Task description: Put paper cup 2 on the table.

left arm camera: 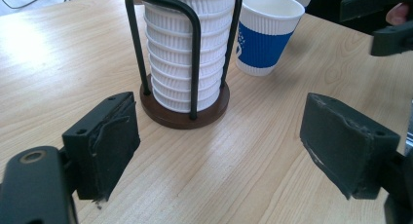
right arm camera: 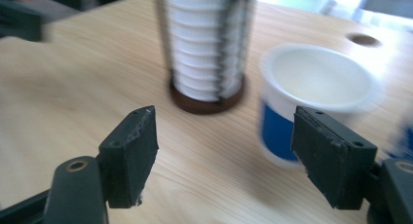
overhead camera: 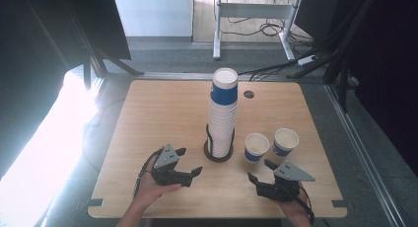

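The right tool [overhead camera: 260, 170] is hovering low over the bench [overhead camera: 148, 113] with its jaws spread wide and nothing between them. The nearer paper cup [overhead camera: 256, 147] is standing upright just ahead of it, its long axis vertical and its open mouth up. In the right gripper view that cup [right arm camera: 311, 95] is sitting a little off toward the right-hand jaw rather than centred in the gap, so the coming move looks like a short push forward with a slight shift that way.

The left tool [overhead camera: 185, 162] is also gaping and holding nothing. It is facing the base of the tall cup stack [overhead camera: 223, 113] in its wire holder [left arm camera: 187, 112] (the stack is rising well above the holder's rods). A second loose cup [overhead camera: 285, 141] is standing just beside the first, farther right. The right hand is plainly the nearer one to both loose cups.
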A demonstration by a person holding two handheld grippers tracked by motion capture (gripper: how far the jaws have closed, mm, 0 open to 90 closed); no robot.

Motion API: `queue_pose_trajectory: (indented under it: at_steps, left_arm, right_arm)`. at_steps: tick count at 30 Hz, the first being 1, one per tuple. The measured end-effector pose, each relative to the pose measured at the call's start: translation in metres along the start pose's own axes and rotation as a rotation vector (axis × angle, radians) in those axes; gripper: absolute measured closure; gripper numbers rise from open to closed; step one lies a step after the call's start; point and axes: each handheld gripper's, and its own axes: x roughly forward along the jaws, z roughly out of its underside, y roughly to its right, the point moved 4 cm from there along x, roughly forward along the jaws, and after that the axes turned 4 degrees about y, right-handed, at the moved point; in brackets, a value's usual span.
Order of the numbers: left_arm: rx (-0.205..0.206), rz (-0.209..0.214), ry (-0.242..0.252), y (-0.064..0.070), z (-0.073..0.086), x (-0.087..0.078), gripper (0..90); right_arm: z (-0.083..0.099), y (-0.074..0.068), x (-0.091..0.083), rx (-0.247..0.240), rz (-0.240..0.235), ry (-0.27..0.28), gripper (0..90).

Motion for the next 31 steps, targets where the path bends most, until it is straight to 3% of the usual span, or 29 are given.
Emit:
queue_pose_trajectory:
  at_steps: [4,10,16,31]
  left_arm:
    - [0.003,0.004,-0.008,0.001,0.002,0.002,14.5]
    - [0.012,0.009,-0.016,0.002,0.003,0.002,14.6]
    - [0.01,0.004,-0.021,0.002,0.005,0.003,14.7]
    - [-0.01,-0.004,-0.029,-0.001,0.008,0.007,14.8]
  right_arm:
    - [-0.007,-0.021,0.014,-0.037,-0.113,0.024,26.0]
    - [-0.009,-0.039,0.044,-0.046,-0.207,0.028,26.6]
    - [-0.005,-0.045,0.057,-0.036,-0.251,0.017,26.7]
    - [-0.004,-0.044,0.055,-0.031,-0.289,0.035,26.0]
